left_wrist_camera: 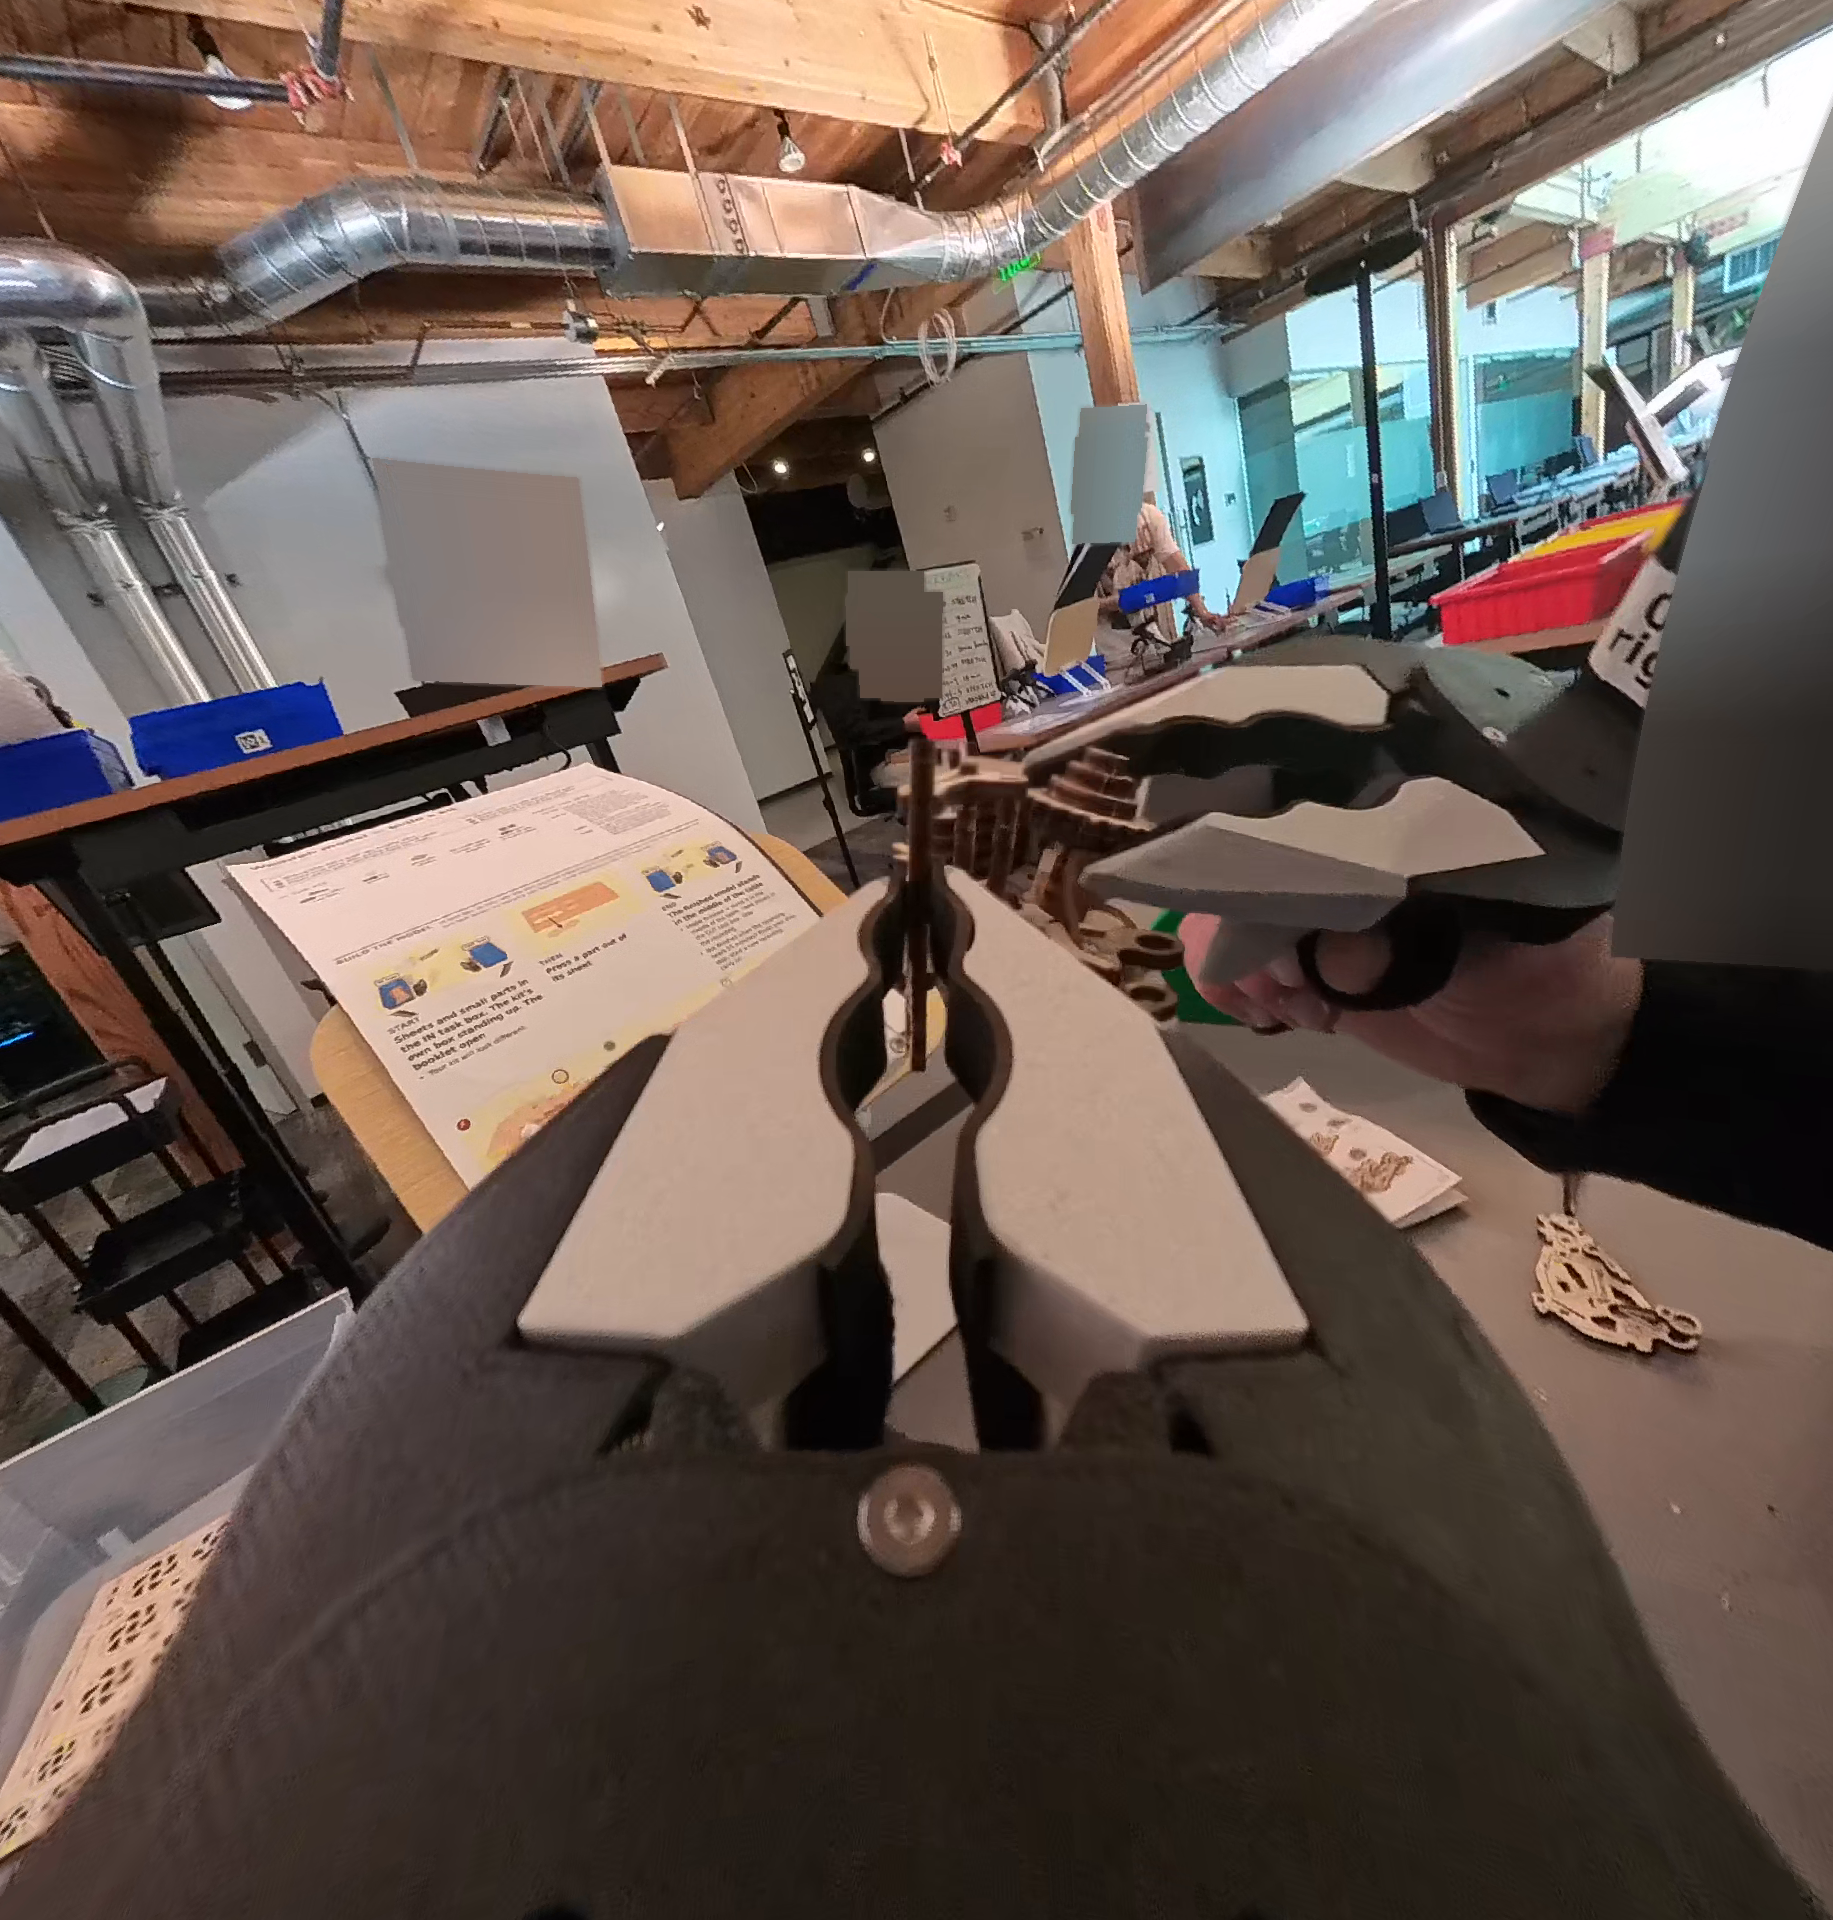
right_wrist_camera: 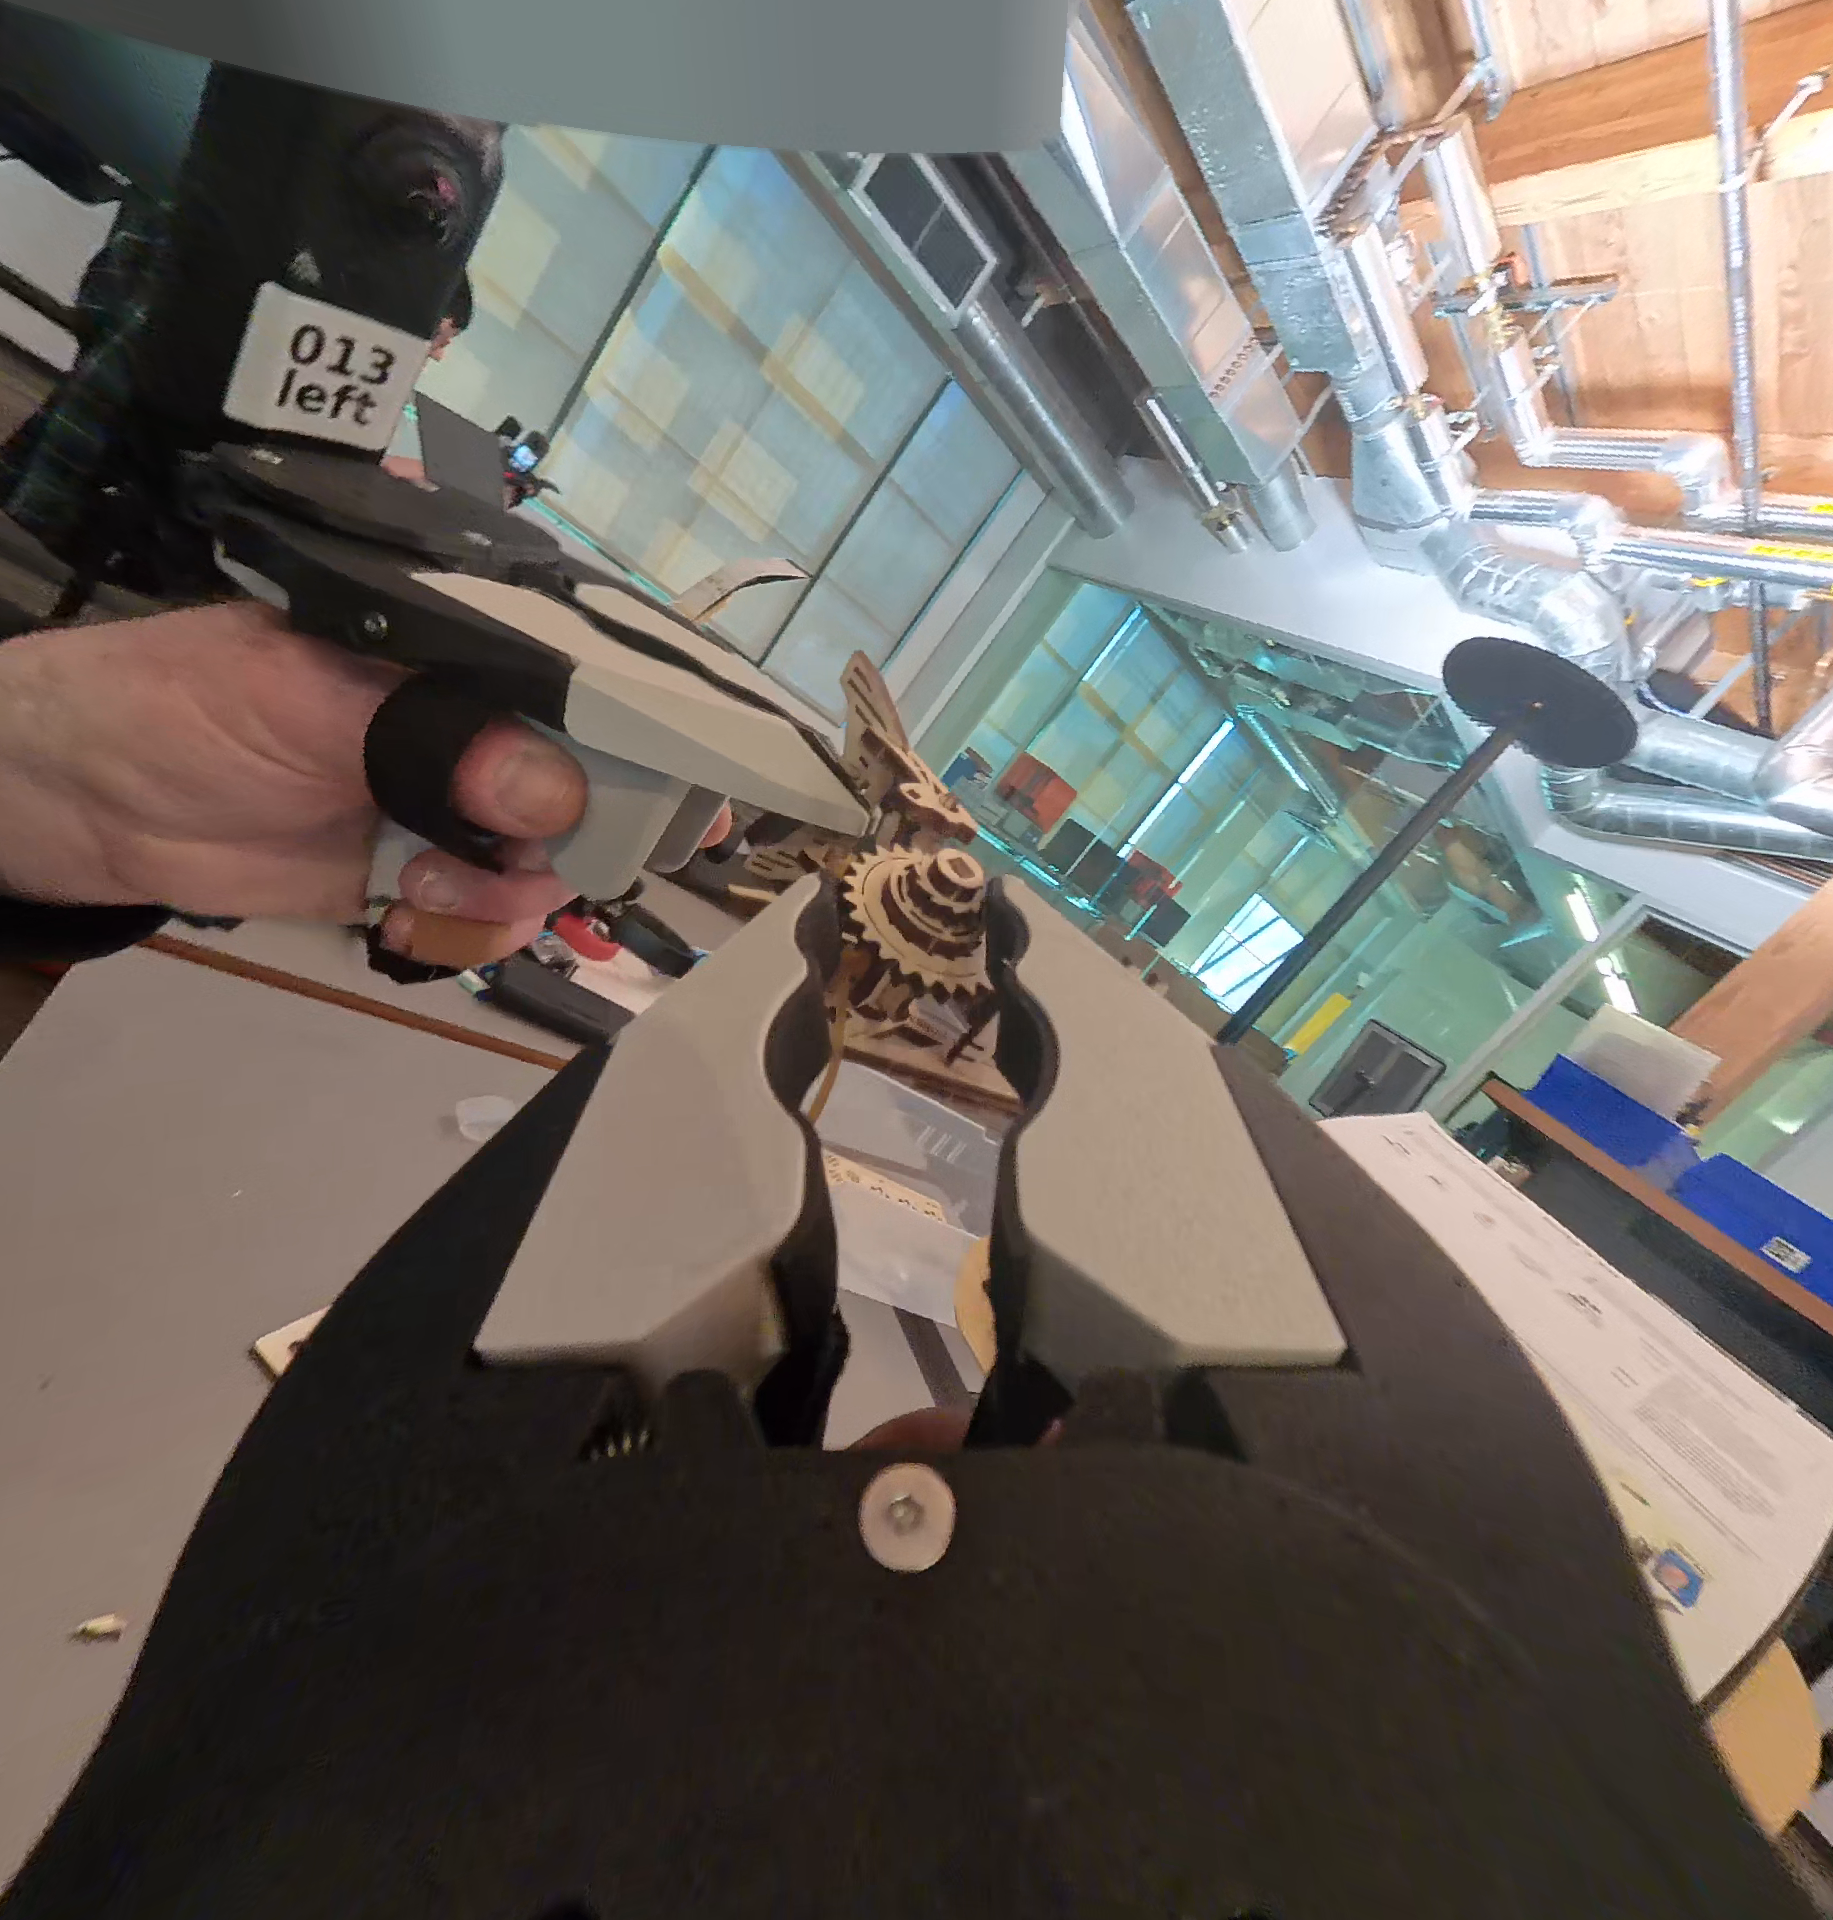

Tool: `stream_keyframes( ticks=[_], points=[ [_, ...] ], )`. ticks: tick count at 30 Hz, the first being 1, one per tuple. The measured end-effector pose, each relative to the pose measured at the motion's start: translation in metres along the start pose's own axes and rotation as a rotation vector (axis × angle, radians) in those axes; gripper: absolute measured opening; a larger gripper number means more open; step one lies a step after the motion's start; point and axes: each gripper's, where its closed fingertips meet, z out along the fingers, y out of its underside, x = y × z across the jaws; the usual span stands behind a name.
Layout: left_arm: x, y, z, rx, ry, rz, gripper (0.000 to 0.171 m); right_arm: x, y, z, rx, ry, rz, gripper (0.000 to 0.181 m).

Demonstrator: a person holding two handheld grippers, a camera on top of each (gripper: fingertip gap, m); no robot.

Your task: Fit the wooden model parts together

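In the left wrist view my left gripper (left_wrist_camera: 920,894) is shut on a thin flat wooden part (left_wrist_camera: 919,831), seen edge-on and standing upright between the fingertips. Just right of it, my right gripper (left_wrist_camera: 1063,821) holds the wooden gear model (left_wrist_camera: 1037,831), and the flat part touches the model's left side. In the right wrist view my right gripper (right_wrist_camera: 904,899) is shut on the gear model (right_wrist_camera: 917,925), a stack of toothed wheels. The left gripper (right_wrist_camera: 855,805) comes in from the left with the flat slotted part (right_wrist_camera: 876,727) against the model's top. Both are held above the grey table (left_wrist_camera: 1670,1558).
A printed instruction sheet (left_wrist_camera: 507,935) stands propped behind the grippers. A small booklet (left_wrist_camera: 1369,1164) and a loose cut-out wooden piece (left_wrist_camera: 1608,1299) lie on the table at right. A clear bin with a punched wooden sheet (left_wrist_camera: 91,1662) sits at lower left. Blue bins (left_wrist_camera: 237,727) stand on a far table. My left and right fingertips are right by each other.
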Motion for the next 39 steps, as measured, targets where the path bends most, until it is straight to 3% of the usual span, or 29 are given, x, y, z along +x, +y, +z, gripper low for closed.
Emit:
stream_keyframes(
  ticks=[21,31,39],
  points=[
    [-0.002,0.0,0.009,0.053,-0.041,-0.033,0.001,0.012,0.006,0.002,-0.057,0.063,0.103,0.024],
    [0.002,-0.006,0.013,0.05,-0.062,0.038,0.001,0.015,0.004,-0.004,0.043,-0.007,0.2,0.024],
    [-0.001,-0.007,0.014,0.064,-0.05,-0.016,0.001,0.013,0.004,-0.003,0.073,-0.048,0.249,0.024]
  ],
)
